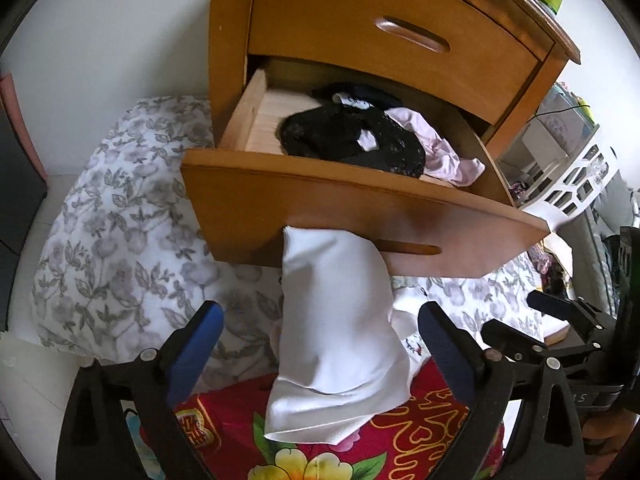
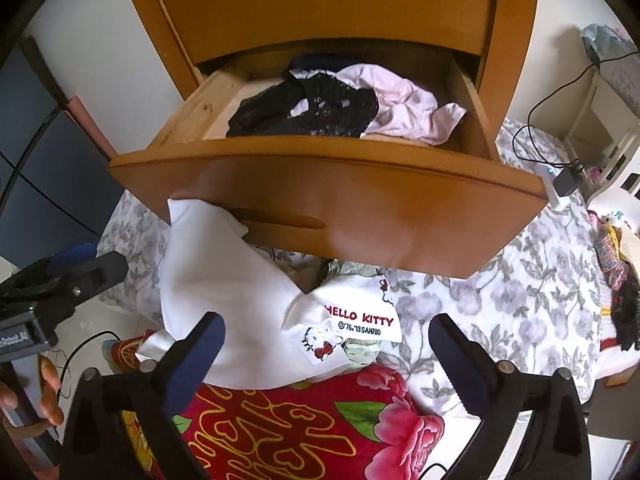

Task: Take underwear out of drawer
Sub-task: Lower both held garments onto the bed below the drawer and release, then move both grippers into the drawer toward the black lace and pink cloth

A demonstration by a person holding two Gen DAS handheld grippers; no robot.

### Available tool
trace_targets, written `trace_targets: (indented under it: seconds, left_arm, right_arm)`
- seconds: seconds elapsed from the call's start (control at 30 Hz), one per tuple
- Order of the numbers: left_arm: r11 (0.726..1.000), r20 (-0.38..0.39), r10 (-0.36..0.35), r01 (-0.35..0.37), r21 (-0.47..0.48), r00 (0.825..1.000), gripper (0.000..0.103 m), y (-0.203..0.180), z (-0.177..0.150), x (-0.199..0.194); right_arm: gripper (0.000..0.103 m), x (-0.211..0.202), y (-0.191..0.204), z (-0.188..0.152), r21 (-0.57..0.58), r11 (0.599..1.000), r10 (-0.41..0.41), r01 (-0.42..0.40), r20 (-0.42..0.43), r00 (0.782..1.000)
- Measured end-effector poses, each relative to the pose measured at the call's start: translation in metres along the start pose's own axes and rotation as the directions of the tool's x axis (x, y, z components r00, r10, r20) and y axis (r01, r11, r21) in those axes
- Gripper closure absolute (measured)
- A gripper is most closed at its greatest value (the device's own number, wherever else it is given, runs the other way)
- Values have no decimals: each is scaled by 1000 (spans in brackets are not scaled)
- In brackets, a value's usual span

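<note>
A: Nearest the lens, bottom of the left wrist view: left gripper, blue-padded jaws spread wide, nothing clamped. A white garment stands between the pads; contact not clear.

B: Right wrist view, same: right gripper, jaws wide apart, empty. The white garment lies ahead of it at lower centre, with a "HELLO KITTY" label at its right side.

A: Under both, along the bottom edge: red floral fabric. Beyond it, a grey-leaf patterned bedcover at mid left.

B: Task items?

A: In the open drawer, frame centre. Black lace underwear is heaped mid-drawer; pale pink underwear touches its right side. A darker piece behind them is too bunched to identify.

B: Confirmed: black lace at upper centre, pink to its right.

A: The white garment's top edge overlaps the drawer front near the handle slot. An upper drawer is shut above.

B: Left gripper's body shows at my left edge, a hand below it.
</note>
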State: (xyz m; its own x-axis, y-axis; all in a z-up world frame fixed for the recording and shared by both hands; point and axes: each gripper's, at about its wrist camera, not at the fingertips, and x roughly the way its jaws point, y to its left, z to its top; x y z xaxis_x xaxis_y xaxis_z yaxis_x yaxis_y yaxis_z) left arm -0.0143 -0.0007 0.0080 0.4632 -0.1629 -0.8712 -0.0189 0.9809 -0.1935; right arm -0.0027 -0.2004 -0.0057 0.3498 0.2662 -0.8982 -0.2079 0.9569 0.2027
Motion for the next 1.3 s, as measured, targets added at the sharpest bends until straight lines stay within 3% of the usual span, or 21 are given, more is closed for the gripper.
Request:
trace_targets:
  seconds: [0.3, 0.5, 0.7, 0.9, 1.03, 1.17, 1.23, 1.3]
  left_arm:
    - [1000, 69, 0, -1, 21, 998, 5, 1, 16, -12]
    - [997, 127, -20, 11, 73, 992, 5, -3, 53, -24]
    - [990, 128, -11, -7, 140, 992, 5, -16, 99, -25]
    - [984, 52, -9, 0, 178, 999, 5, -32, 140, -1]
    - [977, -27, 30, -23, 210, 999, 5, -42, 156, 31]
    - [970, -145, 61, -24, 243, 988, 5, -49, 165, 73]
    - [967, -200, 70, -18, 253, 977, 5, -52, 166, 92]
    - [962, -237, 82, -15, 271, 968, 6, -56, 167, 107]
  right_arm:
    - [0, -8, -11, 3, 22, 1000, -2, 0, 56, 998]
    - [0, -31, -18, 23, 14, 1000, 11, -13, 139, 990]
    - [0, -52, -19, 59, -43, 999, -4, 12, 183, 983]
    - [0, -56, -26, 108, -80, 997, -2, 18, 194, 981]
    - [0, -43, -32, 137, -97, 995, -18, 36, 177, 984]
    - [1, -18, -40, 158, -99, 994, -37, 50, 122, 992]
    - [4, 0, -43, 167, -110, 992, -60, 69, 83, 995]
    - [14, 18, -47, 173, -112, 990, -87, 91, 40, 995]
